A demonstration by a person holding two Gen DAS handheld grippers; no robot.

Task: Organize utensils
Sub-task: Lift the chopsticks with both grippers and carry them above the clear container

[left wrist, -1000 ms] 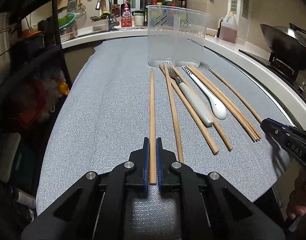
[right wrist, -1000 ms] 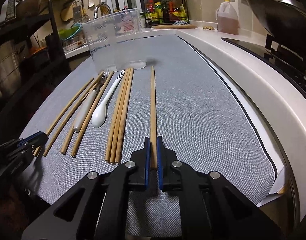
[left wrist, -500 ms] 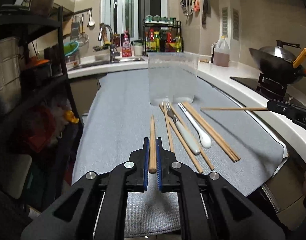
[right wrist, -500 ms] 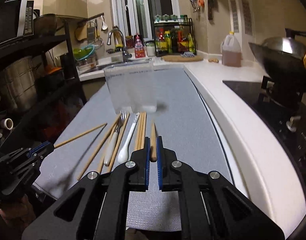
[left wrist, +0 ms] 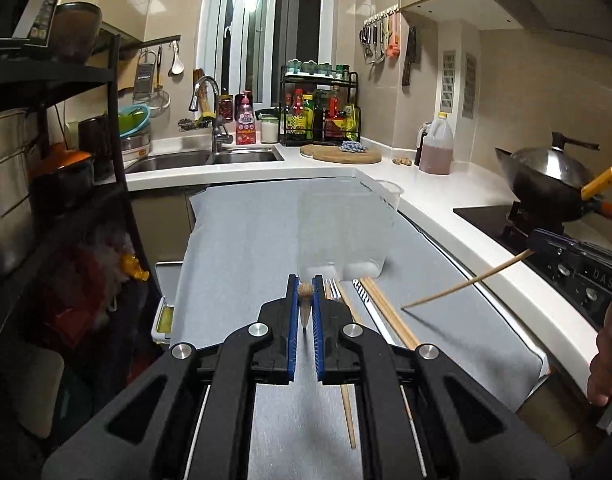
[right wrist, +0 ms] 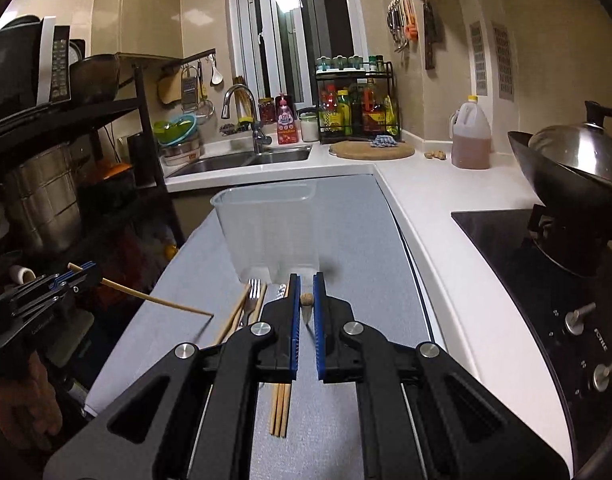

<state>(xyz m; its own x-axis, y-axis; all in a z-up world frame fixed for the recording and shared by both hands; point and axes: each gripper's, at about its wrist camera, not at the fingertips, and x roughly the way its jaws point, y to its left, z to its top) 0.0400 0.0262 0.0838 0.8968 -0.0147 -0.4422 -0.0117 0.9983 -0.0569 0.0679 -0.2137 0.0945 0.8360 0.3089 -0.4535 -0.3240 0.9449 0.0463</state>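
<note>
Chopsticks are up in the air, one gripped in each gripper. The left gripper (left wrist: 305, 300) and the right gripper (right wrist: 306, 304) each squeeze just one end, so a stick could slip, tip or poke the clear tub (right wrist: 265, 232) over. More chopsticks (left wrist: 386, 312) and a fork (right wrist: 253, 296) lie on the counter's gray mat (left wrist: 233, 248). It is a kitchen with a sink (left wrist: 201, 160) and a wok (left wrist: 546, 180).
</note>
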